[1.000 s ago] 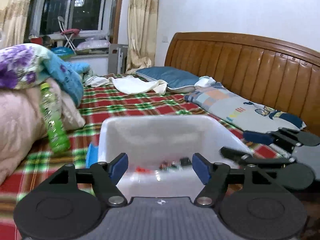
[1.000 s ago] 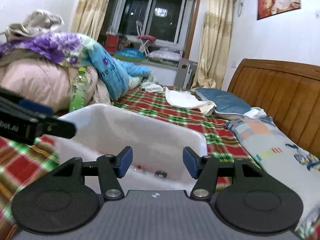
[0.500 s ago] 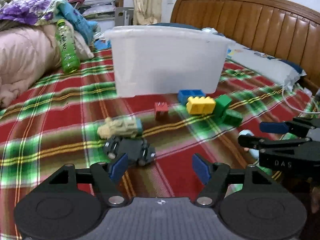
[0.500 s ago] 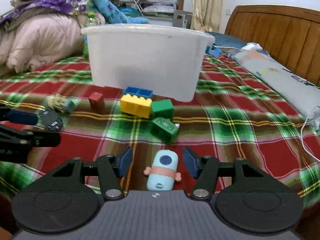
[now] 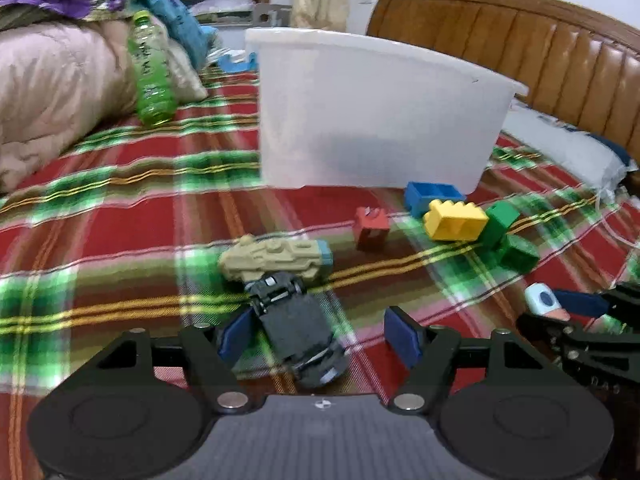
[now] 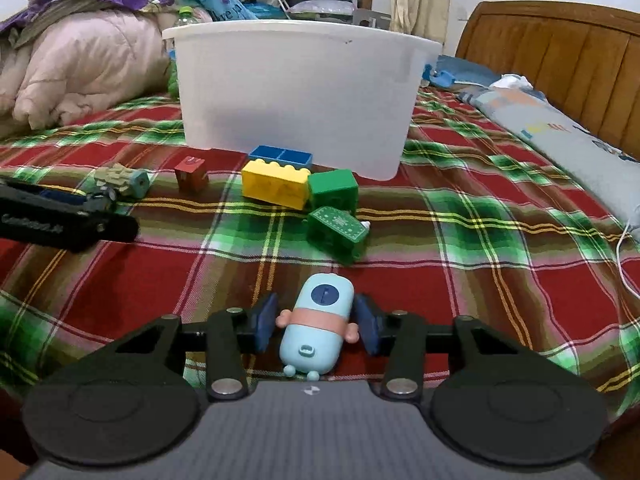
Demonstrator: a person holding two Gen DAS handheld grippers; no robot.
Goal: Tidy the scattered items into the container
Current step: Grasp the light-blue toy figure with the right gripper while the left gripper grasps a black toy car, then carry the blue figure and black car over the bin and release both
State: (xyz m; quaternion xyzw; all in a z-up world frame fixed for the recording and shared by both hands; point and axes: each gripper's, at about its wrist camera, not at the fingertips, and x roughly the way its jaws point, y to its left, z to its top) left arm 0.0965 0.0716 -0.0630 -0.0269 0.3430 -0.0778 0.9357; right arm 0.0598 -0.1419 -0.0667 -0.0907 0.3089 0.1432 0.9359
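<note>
A white plastic bin (image 5: 372, 120) (image 6: 296, 92) stands on the plaid bed. In front of it lie a blue brick (image 6: 280, 156), a yellow brick (image 6: 276, 189), two green blocks (image 6: 334, 188) (image 6: 337, 232), a red block (image 6: 190, 168) and a tan toy vehicle (image 5: 276, 260). My left gripper (image 5: 320, 338) is open around a black toy car (image 5: 298, 332), which lies on the bed between its fingers. My right gripper (image 6: 316, 326) has its pads closed against the sides of a light-blue capsule toy (image 6: 318, 332).
A green drink bottle (image 5: 152, 72) leans on a pink quilt (image 5: 52, 92) at the left. A wooden headboard (image 5: 540, 48) and a long pillow (image 6: 560, 140) run along the right. A white cable (image 6: 624, 240) lies at the right edge.
Both grippers dropped from above the bin to the bed in front of it. The left moved in around the black car. The right closed in on the capsule toy.
</note>
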